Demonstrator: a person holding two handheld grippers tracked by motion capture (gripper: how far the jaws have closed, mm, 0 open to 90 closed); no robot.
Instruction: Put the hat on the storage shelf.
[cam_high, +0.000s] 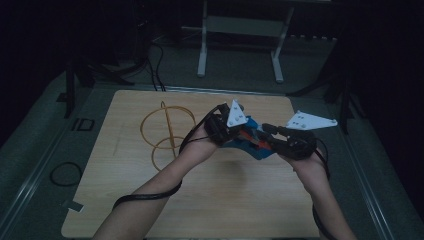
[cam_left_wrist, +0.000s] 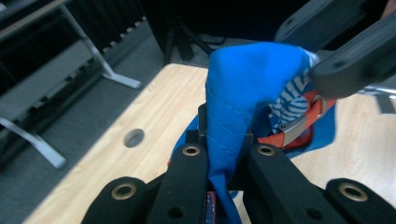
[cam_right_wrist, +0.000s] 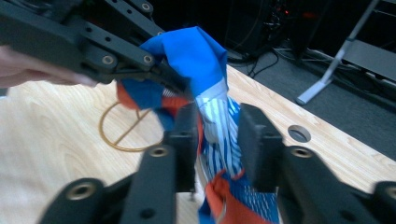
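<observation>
Nearest the lens come the person's two forearms, rising from the near edge of the wooden table (cam_high: 150, 200), a black cable looped round the left one. Both hands meet above the middle of the tabletop, and between them hangs the blue fabric bag (cam_high: 251, 141), lifted off the wood.

The left gripper (cam_high: 223, 131) is clenched on a fold of plain blue cloth; in the left gripper view the fabric (cam_left_wrist: 233, 112) is squeezed tight between the two black jaws, so that side is the anchor. The right gripper (cam_high: 272, 139) comes in from the right. Its jaws stand apart around the striped blue-and-white part (cam_right_wrist: 219, 130) with orange trim below, and the cloth sits loosely in the gap rather than pinched. Released, then, with the bag between the pads.

Why hold it this way? It looks like a hand-over or a re-grip: one side pins the cloth so the other can find a better hold, perhaps to spread the bag. A silvery metal clip (cam_left_wrist: 299, 126) shows on the orange strap. What is inside the bag, if anything, I cannot tell; its folds hide the mouth.

Farther left on the table lies a thin wire-ring stand (cam_high: 166, 131), untouched and well apart from the hands.
</observation>
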